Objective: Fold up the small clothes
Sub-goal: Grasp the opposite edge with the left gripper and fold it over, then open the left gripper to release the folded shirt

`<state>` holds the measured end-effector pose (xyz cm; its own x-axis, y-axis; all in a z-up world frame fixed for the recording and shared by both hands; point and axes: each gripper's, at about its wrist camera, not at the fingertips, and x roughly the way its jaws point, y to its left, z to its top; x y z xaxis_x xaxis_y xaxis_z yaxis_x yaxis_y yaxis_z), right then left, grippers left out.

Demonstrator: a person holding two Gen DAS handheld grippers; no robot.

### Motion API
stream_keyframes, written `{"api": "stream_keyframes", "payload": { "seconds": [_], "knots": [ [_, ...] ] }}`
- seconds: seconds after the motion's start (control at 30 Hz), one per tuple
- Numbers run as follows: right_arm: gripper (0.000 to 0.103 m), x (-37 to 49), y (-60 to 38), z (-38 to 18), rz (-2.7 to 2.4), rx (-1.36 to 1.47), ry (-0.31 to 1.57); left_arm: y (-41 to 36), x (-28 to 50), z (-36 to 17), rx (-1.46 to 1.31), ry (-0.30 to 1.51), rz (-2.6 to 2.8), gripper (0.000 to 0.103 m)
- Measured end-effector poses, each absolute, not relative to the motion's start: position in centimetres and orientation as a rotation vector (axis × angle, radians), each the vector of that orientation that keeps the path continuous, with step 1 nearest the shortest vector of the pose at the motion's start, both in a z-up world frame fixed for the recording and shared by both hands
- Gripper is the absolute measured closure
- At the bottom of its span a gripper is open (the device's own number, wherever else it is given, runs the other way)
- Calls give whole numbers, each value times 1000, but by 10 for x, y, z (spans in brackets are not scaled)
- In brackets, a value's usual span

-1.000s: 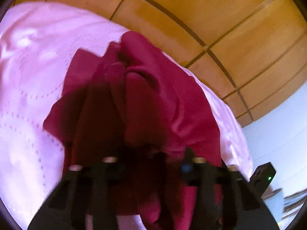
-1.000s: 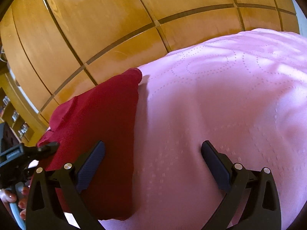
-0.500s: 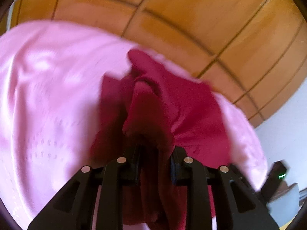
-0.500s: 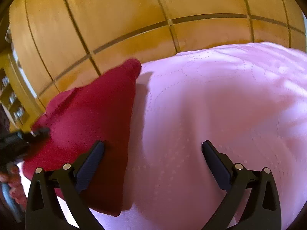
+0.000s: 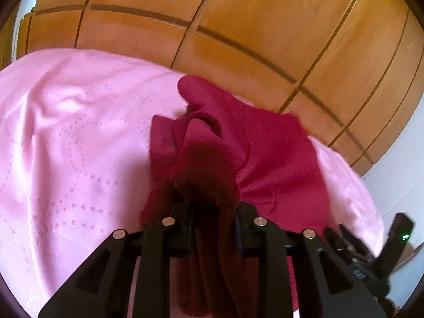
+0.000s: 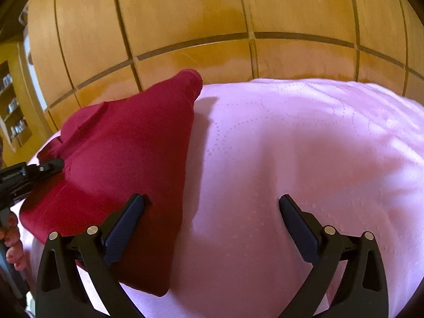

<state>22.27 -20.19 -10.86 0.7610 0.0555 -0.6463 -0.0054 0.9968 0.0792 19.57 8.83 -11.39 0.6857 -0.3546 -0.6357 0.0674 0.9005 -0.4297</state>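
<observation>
A small dark red garment (image 5: pixel 270 153) lies on the pink quilted bedspread (image 5: pixel 69 143). My left gripper (image 5: pixel 212 212) is shut on a bunched edge of the garment, and cloth hangs down between its fingers. In the right wrist view the garment (image 6: pixel 124 153) lies flat at the left, roughly triangular, on the bedspread (image 6: pixel 304 159). My right gripper (image 6: pixel 210 222) is open and empty above the bedspread, its left finger (image 6: pixel 124 225) over the garment's right edge. The left gripper (image 6: pixel 50 165) shows at the garment's left edge.
A wooden panelled wardrobe (image 5: pixel 238 21) stands behind the bed, and also fills the top of the right wrist view (image 6: pixel 212 13). Shelves (image 6: pixel 10 106) show at far left. A white wall (image 5: pixel 402 185) is at the right.
My left gripper closed on the garment's edge and pulled it up and back, bunching the cloth. The right gripper stayed open, and its view tilted up a little.
</observation>
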Motion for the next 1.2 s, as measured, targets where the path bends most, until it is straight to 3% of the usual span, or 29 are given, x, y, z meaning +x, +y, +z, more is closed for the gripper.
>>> {"api": "stream_keyframes", "payload": {
  "seconds": [0.17, 0.23, 0.27, 0.33, 0.5, 0.73, 0.93, 1.03, 1.2],
  "knots": [
    [3, 225, -200, -109, 38, 60, 717, 91, 189, -129, -460, 761, -250, 75],
    [3, 227, -210, -111, 62, 116, 730, 88, 183, -121, -432, 763, -203, 59],
    [3, 228, -216, -112, 77, 156, 737, 87, 178, -116, -425, 757, -190, 57],
    [3, 228, -224, -114, 101, 216, 735, 83, 165, -95, -393, 697, -116, 34],
    [3, 212, -267, -116, 183, 517, 603, 61, 137, -43, -318, 518, -114, 21],
    [3, 205, -274, -111, 98, 554, 545, -20, 149, -43, -112, 619, -314, 18],
    [3, 206, -280, -111, 48, 573, 531, -73, 172, -106, 249, 696, -308, 17],
    [3, 208, -278, -110, 30, 550, 556, -45, 173, -113, 114, 682, -380, 17],
    [3, 230, -258, -105, 33, 412, 705, -42, 170, -113, 121, 662, -393, 17]
  ]
}}
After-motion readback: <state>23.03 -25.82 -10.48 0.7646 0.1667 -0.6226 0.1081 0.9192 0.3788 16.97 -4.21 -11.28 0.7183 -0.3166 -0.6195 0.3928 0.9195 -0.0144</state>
